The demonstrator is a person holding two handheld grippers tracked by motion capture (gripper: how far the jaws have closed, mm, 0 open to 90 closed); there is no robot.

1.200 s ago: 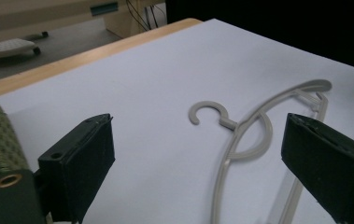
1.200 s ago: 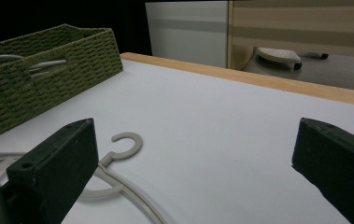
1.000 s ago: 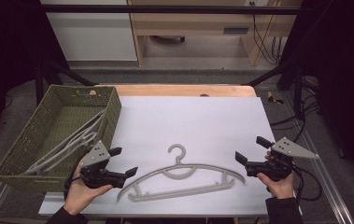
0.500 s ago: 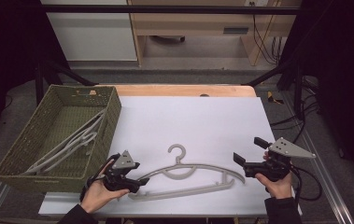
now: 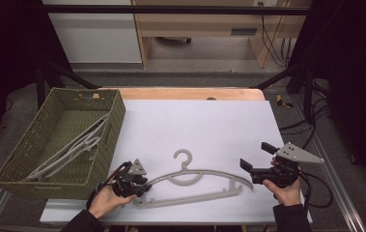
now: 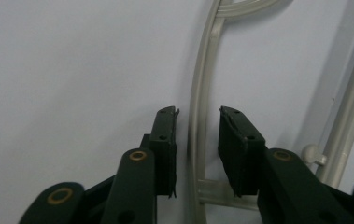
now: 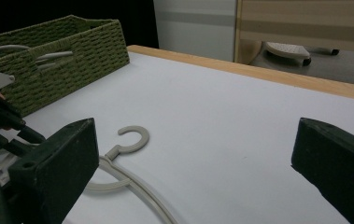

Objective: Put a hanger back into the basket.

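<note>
White table [image 5: 195, 121], wood edge beyond. Left gripper [image 6: 197, 135] has been closing around the hanger [image 6: 198, 93], pads not touching; basket [image 5: 55, 140] beside it. Right gripper [image 5: 254, 162] spread wide.

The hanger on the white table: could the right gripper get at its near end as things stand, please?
Probably yes. The right gripper is open and sits just beside the hanger, with only bare table between them. The left gripper has been closing around the hanger's opposite end, well clear of that path.
</note>
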